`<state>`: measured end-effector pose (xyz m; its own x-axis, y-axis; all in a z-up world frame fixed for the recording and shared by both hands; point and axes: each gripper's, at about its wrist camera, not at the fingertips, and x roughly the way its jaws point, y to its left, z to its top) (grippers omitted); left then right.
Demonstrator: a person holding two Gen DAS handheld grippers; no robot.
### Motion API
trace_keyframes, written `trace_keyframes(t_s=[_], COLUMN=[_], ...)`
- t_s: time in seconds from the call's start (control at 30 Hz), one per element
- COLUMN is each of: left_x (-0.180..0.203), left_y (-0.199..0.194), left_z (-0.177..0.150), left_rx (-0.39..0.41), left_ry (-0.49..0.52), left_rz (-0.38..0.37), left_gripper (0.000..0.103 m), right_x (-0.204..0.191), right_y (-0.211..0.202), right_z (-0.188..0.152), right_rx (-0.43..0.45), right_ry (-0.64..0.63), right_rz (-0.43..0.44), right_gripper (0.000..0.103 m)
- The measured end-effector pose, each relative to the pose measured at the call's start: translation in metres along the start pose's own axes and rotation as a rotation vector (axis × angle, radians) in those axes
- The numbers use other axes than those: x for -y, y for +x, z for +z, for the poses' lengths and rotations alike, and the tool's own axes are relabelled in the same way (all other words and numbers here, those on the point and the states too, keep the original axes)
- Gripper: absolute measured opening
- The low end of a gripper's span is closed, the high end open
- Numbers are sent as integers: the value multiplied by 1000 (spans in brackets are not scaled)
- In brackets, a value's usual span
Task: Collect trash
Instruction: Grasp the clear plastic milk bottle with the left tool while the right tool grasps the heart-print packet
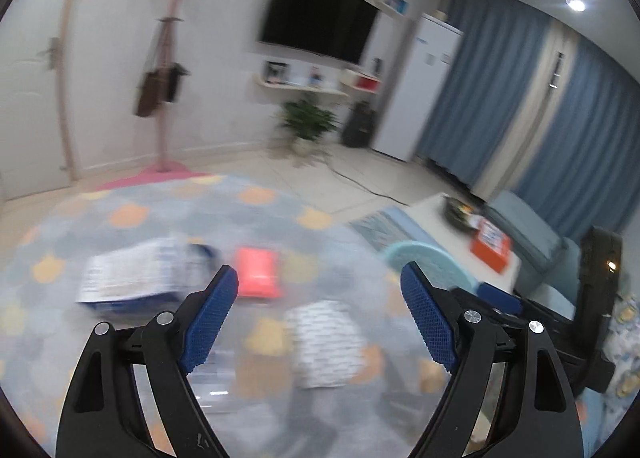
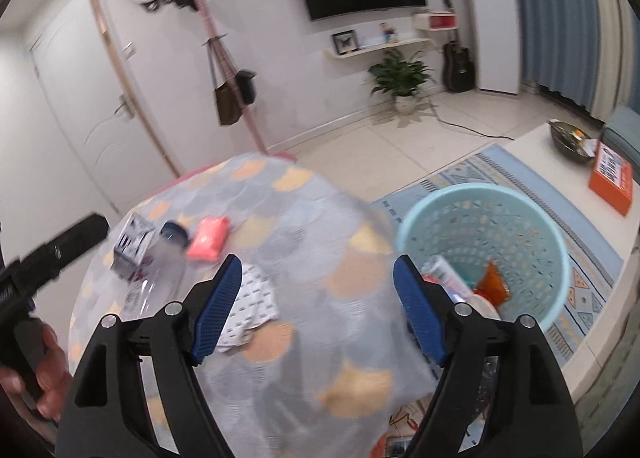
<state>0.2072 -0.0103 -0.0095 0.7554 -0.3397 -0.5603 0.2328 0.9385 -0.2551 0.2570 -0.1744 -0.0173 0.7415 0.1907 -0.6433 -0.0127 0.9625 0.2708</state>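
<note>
Two grippers hang over the round bench (image 2: 352, 266), both with jaws spread wide and nothing between them: the left gripper (image 1: 320, 318) and the right gripper (image 2: 318, 306). On the bench lie a pink packet (image 2: 209, 239), a blue-and-white carton (image 2: 132, 244), a clear bottle (image 2: 166, 258) and a patterned white wrapper (image 2: 252, 304). Just beside the bench stands a pale blue basket (image 2: 484, 194) holding trash.

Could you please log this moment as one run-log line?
left gripper: open, empty | right gripper: open, empty | pink packet, bottle: on table | bin: part-filled
</note>
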Motion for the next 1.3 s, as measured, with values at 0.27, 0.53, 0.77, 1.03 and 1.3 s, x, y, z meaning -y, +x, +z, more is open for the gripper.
trace_keyframes(t_s=[0.27,0.53,0.77,1.03,1.3], left_x=[-78,-91,-81,-110,-141], left_y=[0,25,39,2,-28], left_z=[6,-1,-2,-27,-54], left_rx=[-17,-74,-99,-106,-126], left_ry=[-82,-49,41,12,-39], left_rz=[181,226,302,280,378], left_gripper=[85,85,72,65,64], right_x=[-46,-64,-68,-68,-71], right_y=[32,71,81,84,85], right_z=[-24,-44,-47,-47,-47], right_rx=[-76,-142,-153,-161,-158], right_ry=[-63,-60,-85,-78,-89], right_rz=[17,6,-26,-19,-37], right_gripper=[75,75,75,75,75])
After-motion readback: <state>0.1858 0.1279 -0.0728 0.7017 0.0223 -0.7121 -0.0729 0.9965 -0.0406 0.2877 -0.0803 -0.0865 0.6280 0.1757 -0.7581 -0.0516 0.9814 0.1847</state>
